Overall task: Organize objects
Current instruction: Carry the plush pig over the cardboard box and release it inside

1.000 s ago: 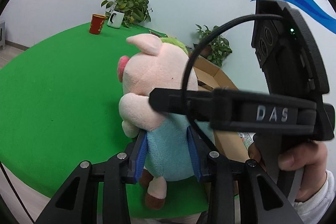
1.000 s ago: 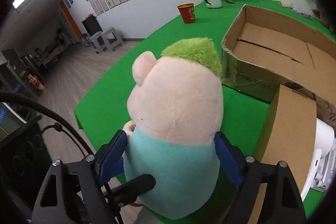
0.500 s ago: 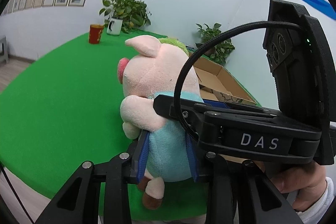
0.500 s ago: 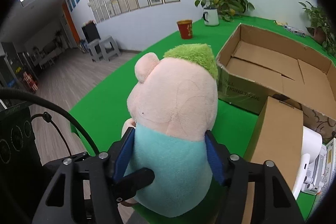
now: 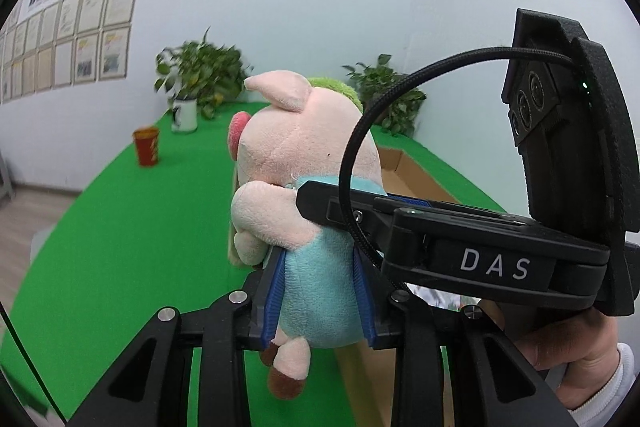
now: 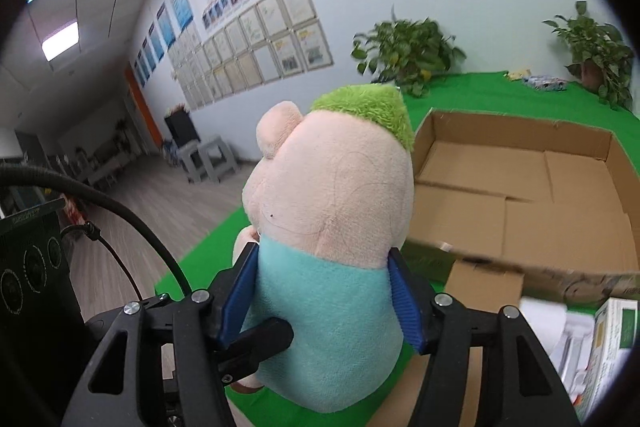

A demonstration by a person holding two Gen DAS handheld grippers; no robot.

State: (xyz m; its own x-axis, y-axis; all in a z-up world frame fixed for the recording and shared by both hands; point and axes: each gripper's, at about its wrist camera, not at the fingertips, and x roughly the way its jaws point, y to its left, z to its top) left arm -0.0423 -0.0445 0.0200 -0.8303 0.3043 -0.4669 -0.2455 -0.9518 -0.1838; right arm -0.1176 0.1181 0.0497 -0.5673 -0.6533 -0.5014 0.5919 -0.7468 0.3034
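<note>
You had the plush pig clamped from two sides at once. Your left gripper pinched the teal belly low down, both blue pads dug into the fabric. Your right gripper had just been closing, with the toy between its jaws, and its pads bore on the same teal body from behind the head.

With two tools on one soft toy, you needed to travel both hands together and at one pace. If one hand led, the plush would twist or slide out of the narrower pinch. Keeping it upright and high enough to pass over the near wall of the cardboard box looked like the sensible line, and I judged that box the likely home for it. Opening one grip first, then the other, would drop it cleanly.

The pig hung clear above the green table, head up, one brown-soled foot dangling under the left pads. In the right wrist view the open, empty box lay just beyond and to the right of the toy's head. The pink arm sat just above the left pads.
</note>
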